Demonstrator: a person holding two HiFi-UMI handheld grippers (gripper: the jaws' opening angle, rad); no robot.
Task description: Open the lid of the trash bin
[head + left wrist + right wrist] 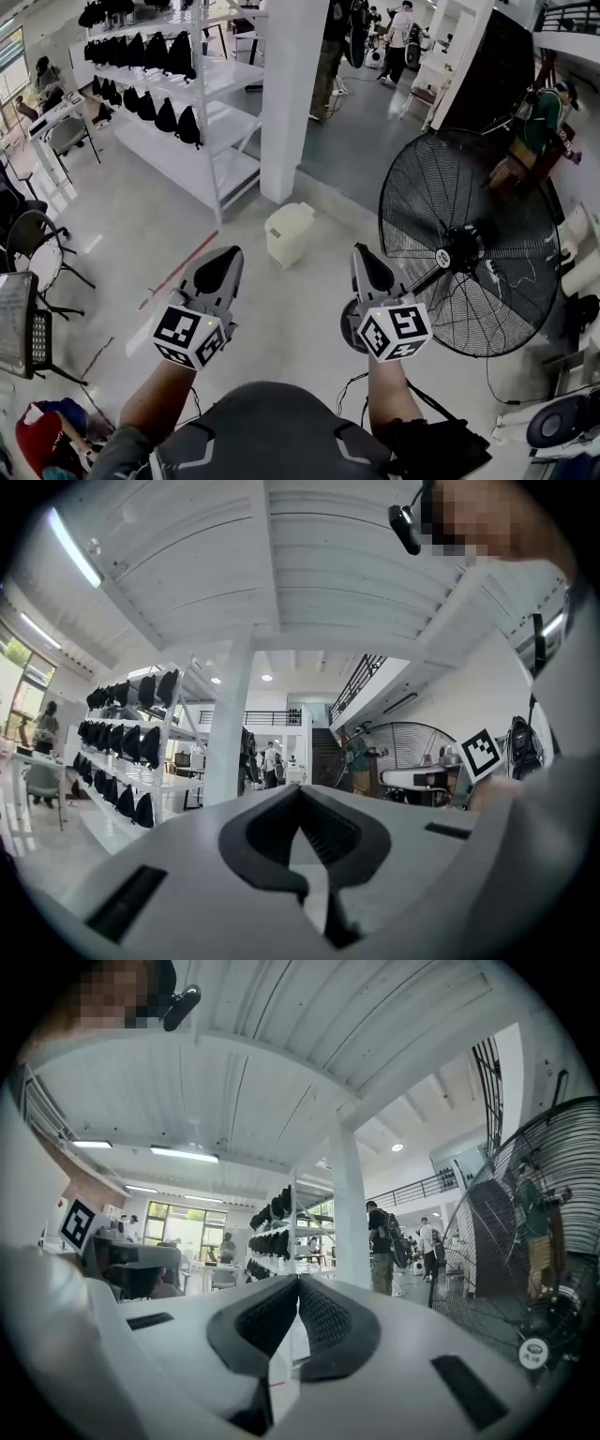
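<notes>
Cream, boxy trash bin [289, 232] stands lid-down beyond left tongs [225, 259] and right tongs [366, 259], both clenched empty.

1. We see the trash bin [289, 232] on the floor [131, 234], just before the pillar [292, 94].
2. We place the shelf rack [178, 103] left of the pillar and the fan [469, 246] right of the bin.
3. We find the left hand-held gripper [227, 261] and the right hand-held gripper [366, 261] nearer us, flanking the bin.
</notes>
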